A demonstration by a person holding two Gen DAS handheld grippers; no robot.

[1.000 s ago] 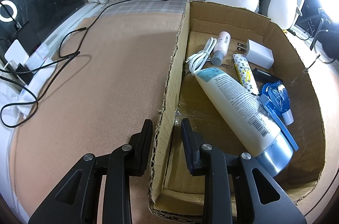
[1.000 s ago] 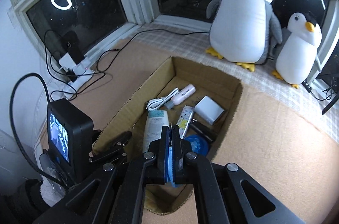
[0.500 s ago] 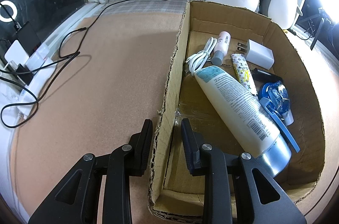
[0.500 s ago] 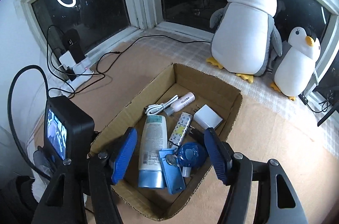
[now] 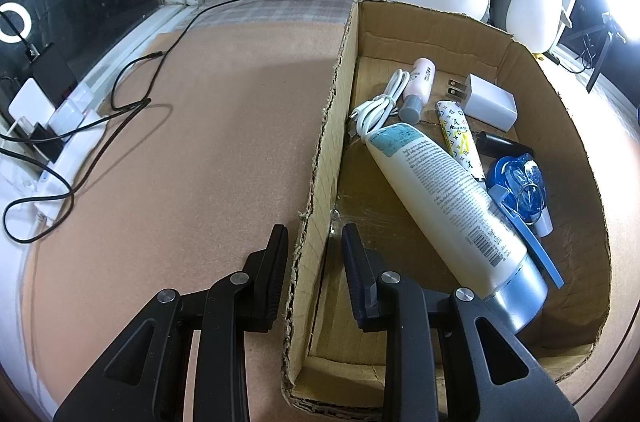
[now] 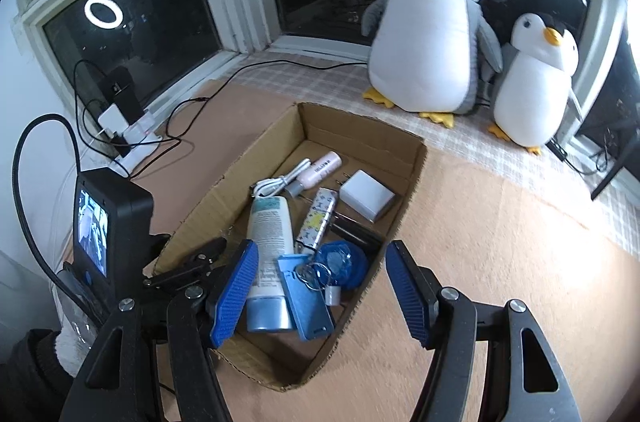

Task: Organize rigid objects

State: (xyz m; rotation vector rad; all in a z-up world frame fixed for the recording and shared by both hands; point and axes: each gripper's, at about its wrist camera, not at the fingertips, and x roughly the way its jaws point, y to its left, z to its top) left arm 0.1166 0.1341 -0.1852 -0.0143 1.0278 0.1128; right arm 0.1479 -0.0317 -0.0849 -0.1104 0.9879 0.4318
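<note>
Two hand-held grippers | left (image 5: 314, 250) clamps cardboard box (image 5: 320, 158) wall | right (image 6: 316, 286) apart, empty

- The right gripper (image 6: 316, 288), with its blue ribbed pads, was pressed shut on a flat blue plastic tag (image 6: 306, 296) one second ago; its jaws now stand wide apart with nothing between them
- That blue tag, joined to a round translucent blue case (image 6: 340, 262) with a metal ring, now lies free in the brown cardboard box (image 6: 404, 190), beside the cream lotion tube with a silver-blue cap (image 6: 267, 254)
- In the left wrist view the blue case (image 5: 520, 182) and its tag (image 5: 530, 244) have slid a little toward the near end of the box (image 5: 576, 158)
- The right wrist view has pulled back, so the box shows more fully
</note>
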